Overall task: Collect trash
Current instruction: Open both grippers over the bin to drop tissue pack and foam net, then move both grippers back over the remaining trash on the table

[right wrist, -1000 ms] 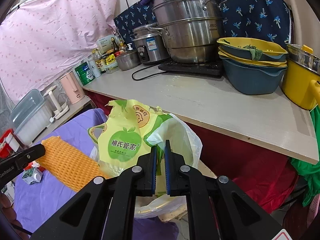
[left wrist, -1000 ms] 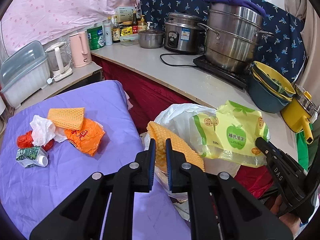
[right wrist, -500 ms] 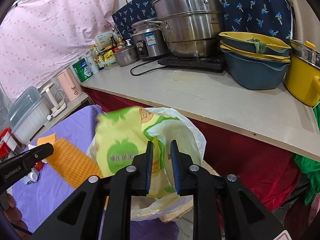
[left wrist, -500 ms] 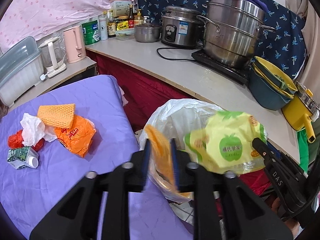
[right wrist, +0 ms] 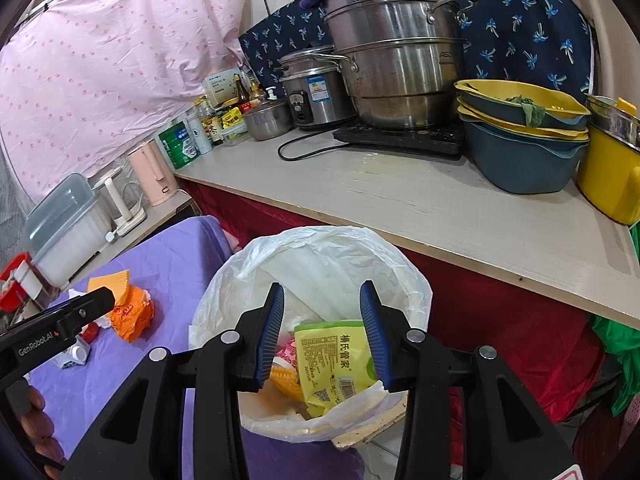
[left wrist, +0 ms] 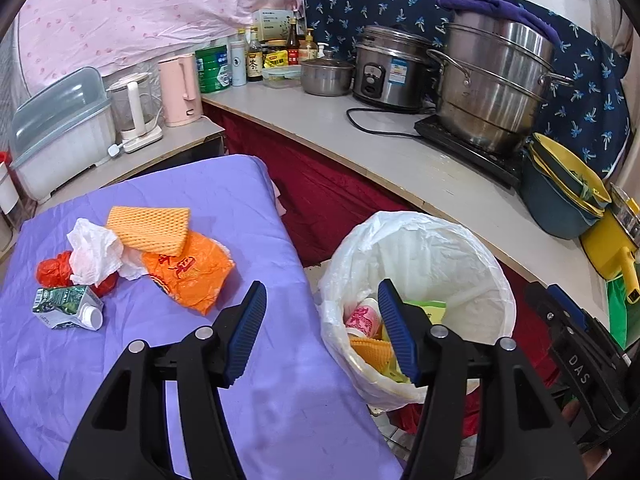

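Note:
A bin lined with a white bag (left wrist: 424,248) (right wrist: 320,256) stands beside the purple table (left wrist: 120,360). Inside it lie an orange foam net (left wrist: 372,352) (right wrist: 286,380) and a yellow-green wipes pack (right wrist: 334,356). My left gripper (left wrist: 322,334) hangs over the bin's near rim, its jaws opening with nothing between them. My right gripper (right wrist: 322,332) is above the bin, jaws opening, the pack lying loose below. On the table sit another orange foam net (left wrist: 150,228), an orange wrapper (left wrist: 190,272), white tissue (left wrist: 94,252), a red bag (left wrist: 54,272) and a small green carton (left wrist: 66,306).
A counter (left wrist: 400,160) behind the bin carries a steamer pot (left wrist: 492,80), a rice cooker (left wrist: 390,68), stacked bowls (left wrist: 560,192), a yellow pot (left wrist: 616,244), bottles and a pink kettle (left wrist: 178,90). A red cloth hangs under the counter. A hand (right wrist: 36,420) holds the left tool.
Both grippers opened. The orange foam net dropped from the left one and the wipes pack from the right one into the bin. The left gripper shifted slightly toward the bin.

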